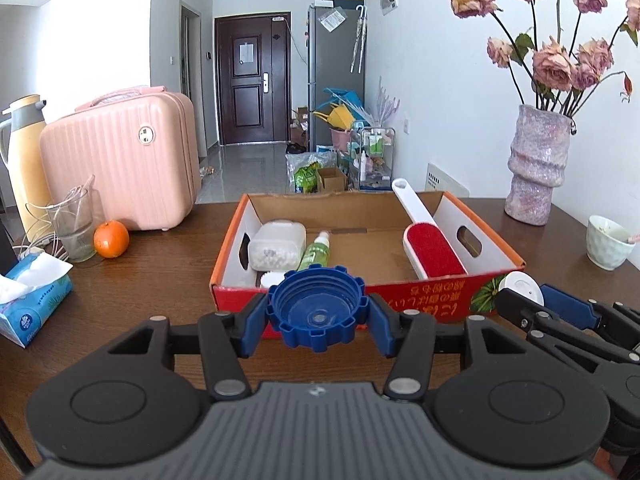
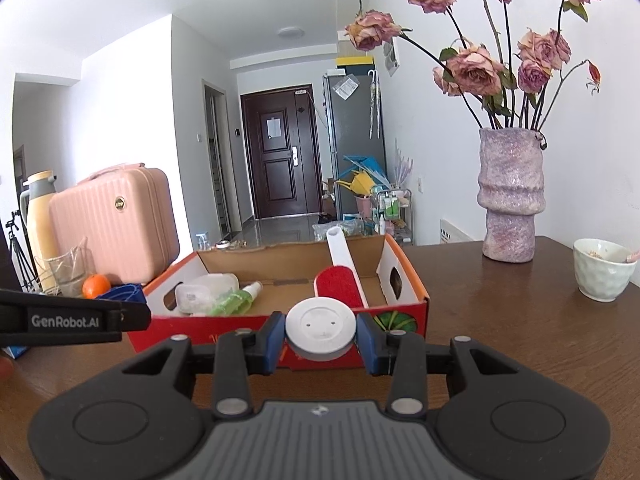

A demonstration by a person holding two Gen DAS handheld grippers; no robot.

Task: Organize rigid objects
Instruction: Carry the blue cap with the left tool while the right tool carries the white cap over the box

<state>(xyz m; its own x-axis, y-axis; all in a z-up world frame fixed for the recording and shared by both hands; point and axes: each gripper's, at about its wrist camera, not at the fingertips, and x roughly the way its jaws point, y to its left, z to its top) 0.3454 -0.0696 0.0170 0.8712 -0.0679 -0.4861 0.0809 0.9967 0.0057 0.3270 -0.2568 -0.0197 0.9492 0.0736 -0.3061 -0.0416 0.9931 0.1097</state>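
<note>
My left gripper (image 1: 318,312) is shut on a large blue ribbed cap (image 1: 318,307), hollow side toward the camera, held just before the near wall of a red cardboard box (image 1: 424,300). My right gripper (image 2: 321,334) is shut on a round white disc (image 2: 320,329) in front of the same box (image 2: 400,314); that disc (image 1: 520,286) also shows at the right of the left wrist view. Inside the box lie a red lint brush with a white handle (image 1: 430,246), a green spray bottle (image 1: 316,254) and a clear plastic container (image 1: 276,246).
On the brown table stand a pink vase of dried roses (image 1: 536,168), a white cup (image 1: 608,242), a pink case (image 1: 120,164), a thermos (image 1: 26,160), a glass (image 1: 76,224), an orange (image 1: 111,239) and a tissue pack (image 1: 30,300).
</note>
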